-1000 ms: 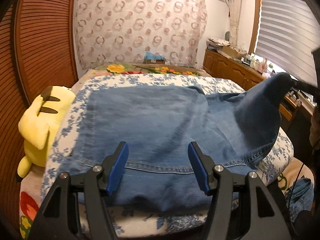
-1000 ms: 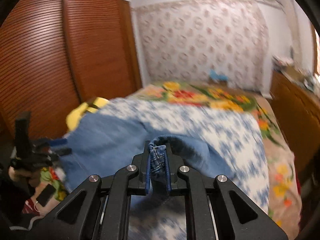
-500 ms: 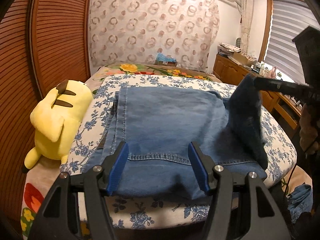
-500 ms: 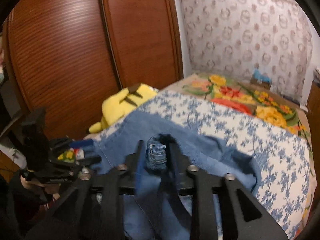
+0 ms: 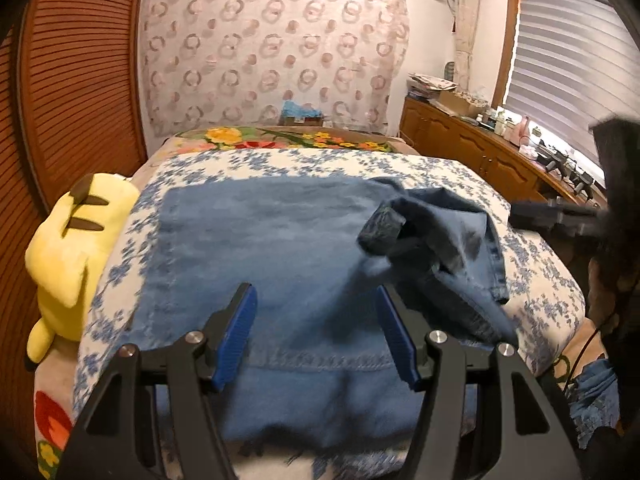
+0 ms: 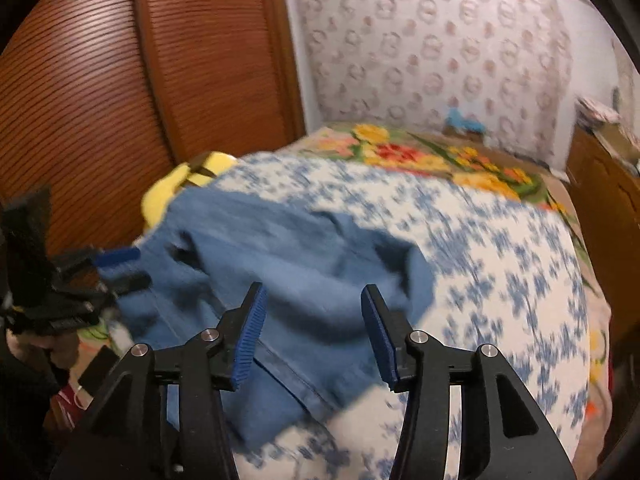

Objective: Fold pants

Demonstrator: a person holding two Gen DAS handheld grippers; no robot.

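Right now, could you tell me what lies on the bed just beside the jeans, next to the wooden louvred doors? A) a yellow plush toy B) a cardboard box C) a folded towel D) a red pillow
A: a yellow plush toy with dark-tipped ears lies at the bed's edge beside the jeans, against the louvred doors.

free: quilt (image 5: 460, 172) beyond jeans (image 5: 280, 240) | obstacle: yellow plush (image 5: 76, 240) at bed edge
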